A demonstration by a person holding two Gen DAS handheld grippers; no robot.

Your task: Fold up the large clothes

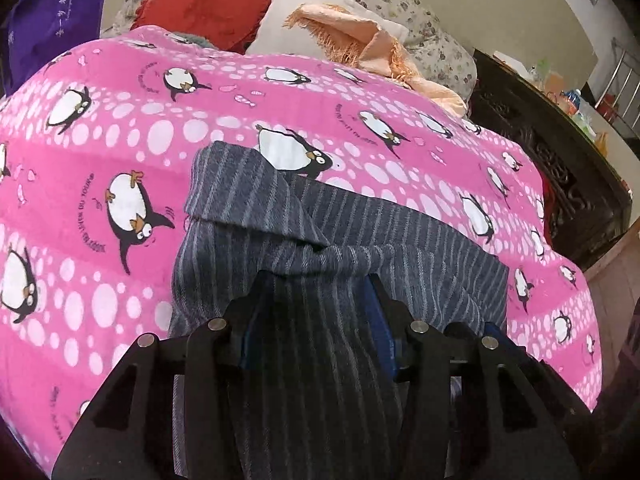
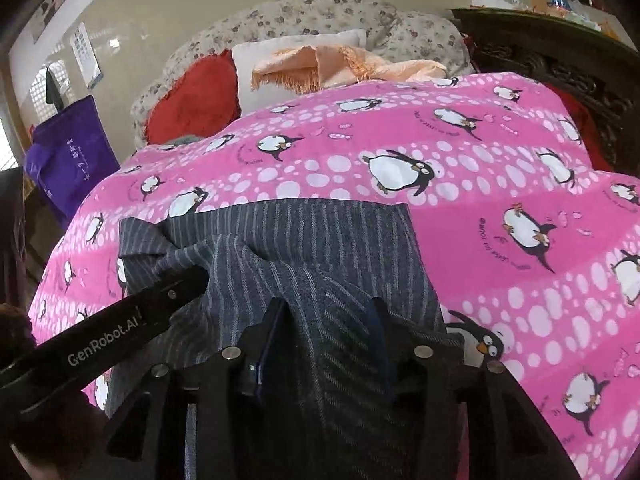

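A dark grey striped garment [image 1: 320, 224] lies partly folded on a pink penguin bedspread [image 1: 120, 128]. In the left wrist view my left gripper [image 1: 316, 284] is shut on a bunched fold of the garment that runs between its fingers. In the right wrist view my right gripper [image 2: 326, 308] is shut on another fold of the same garment [image 2: 320, 232]. The left gripper's black body [image 2: 120, 320] reaches in from the left and pinches the cloth beside it. Both grips sit at the garment's near edge.
Red heart cushion [image 1: 204, 4], white pillow [image 1: 280, 4] and peach fringed cloth [image 1: 360, 40] lie at the bed's head on floral bedding. A purple bag [image 2: 68, 152] stands left of the bed. A dark carved cabinet [image 1: 560, 168] with clutter stands right.
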